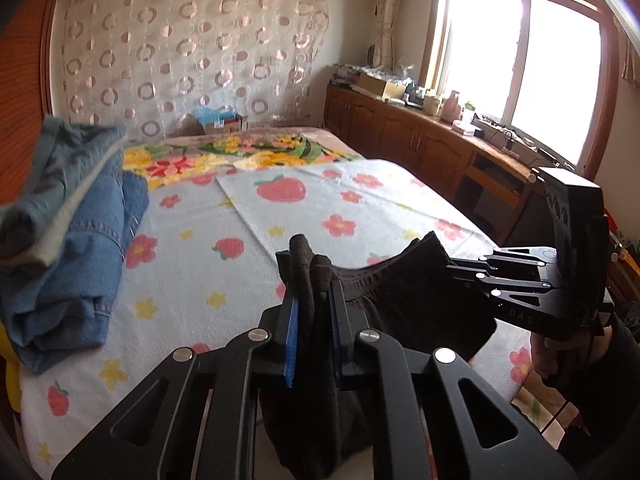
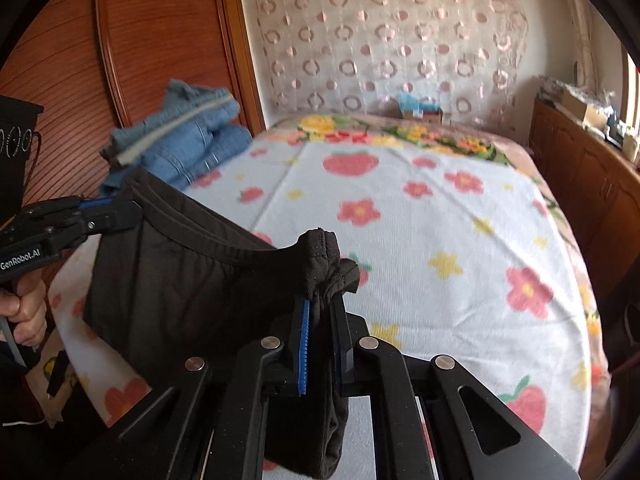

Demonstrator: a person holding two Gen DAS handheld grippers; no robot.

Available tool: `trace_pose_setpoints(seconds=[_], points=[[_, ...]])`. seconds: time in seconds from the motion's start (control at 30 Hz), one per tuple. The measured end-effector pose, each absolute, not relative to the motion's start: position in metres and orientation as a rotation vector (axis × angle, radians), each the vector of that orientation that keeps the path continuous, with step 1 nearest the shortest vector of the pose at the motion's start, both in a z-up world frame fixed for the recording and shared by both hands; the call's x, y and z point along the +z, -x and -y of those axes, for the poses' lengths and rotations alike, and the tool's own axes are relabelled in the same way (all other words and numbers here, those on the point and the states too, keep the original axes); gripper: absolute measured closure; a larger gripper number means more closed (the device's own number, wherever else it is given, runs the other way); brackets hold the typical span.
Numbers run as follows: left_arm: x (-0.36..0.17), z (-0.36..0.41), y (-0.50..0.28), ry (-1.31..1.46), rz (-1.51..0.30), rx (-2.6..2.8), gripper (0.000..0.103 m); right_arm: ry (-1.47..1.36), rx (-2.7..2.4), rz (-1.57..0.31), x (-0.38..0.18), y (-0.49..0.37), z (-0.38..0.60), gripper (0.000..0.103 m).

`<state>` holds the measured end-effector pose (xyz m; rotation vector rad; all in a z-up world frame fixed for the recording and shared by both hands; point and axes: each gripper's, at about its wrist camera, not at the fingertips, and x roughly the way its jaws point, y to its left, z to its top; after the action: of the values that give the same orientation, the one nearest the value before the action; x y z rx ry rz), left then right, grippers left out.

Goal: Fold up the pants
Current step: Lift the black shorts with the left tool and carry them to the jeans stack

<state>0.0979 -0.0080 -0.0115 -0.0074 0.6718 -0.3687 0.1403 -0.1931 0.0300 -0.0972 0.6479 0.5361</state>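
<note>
The pants (image 2: 192, 264), dark and soft, are held up off the bed (image 2: 440, 240) by the waistband, which is stretched between the two grippers and sags a little in the middle. One end of the band is bunched in the left gripper (image 1: 314, 280), whose blue-padded jaws are clamped on a thick wad of fabric; the other end is pinched in the right gripper (image 2: 322, 292), likewise closed on gathered cloth, with a tuft standing above its fingertips. In the left view the right gripper (image 1: 460, 268) is seen side-on with the band running into it, and in the right view the left gripper (image 2: 120, 208) is seen gripping the far corner, a hand (image 2: 22, 308) on its handle. The legs hang below the band, in front of the near edge of the bed; how far down they reach is hidden by the gripper bodies.

The garment appears to be held this way so that it can hang straight and be laid flat on the open flowered sheet, which is judged to be the next step before any fold is made. A pile of jeans (image 1: 76, 240) is kept at the left side of the bed, well apart from the free area, probably as finished or waiting work. Cabinets (image 1: 420, 140) run under the window (image 1: 520, 68) on the right.
</note>
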Motion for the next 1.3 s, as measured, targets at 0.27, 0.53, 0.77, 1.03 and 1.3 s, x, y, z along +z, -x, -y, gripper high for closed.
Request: trace_pose_setpoints(seconds=[0.27, 0.53, 0.77, 1.03, 1.3], points=[[0.016, 0.001, -0.091, 0.011, -0.598, -0.356, 0.089, 0.115, 0.523, -0.545, 0.059, -0.128, 0.195, 0.095], [0.038, -0.019, -0.092, 0.034, -0.527, -0.298, 0.089, 0.163, 0.552, -0.463, 0.082, -0.122, 0.183, 0.095], [0.057, -0.037, -0.085, 0.048, -0.472, -0.264, 0.089, 0.172, 0.585, -0.4, 0.094, -0.121, 0.171, 0.095], [0.073, -0.051, -0.08, 0.044, -0.428, -0.237, 0.089, 0.165, 0.612, -0.36, 0.09, -0.129, 0.171, 0.095], [0.074, -0.067, -0.091, 0.033, -0.426, -0.196, 0.089, 0.192, 0.632, -0.335, 0.088, -0.148, 0.169, 0.095]])
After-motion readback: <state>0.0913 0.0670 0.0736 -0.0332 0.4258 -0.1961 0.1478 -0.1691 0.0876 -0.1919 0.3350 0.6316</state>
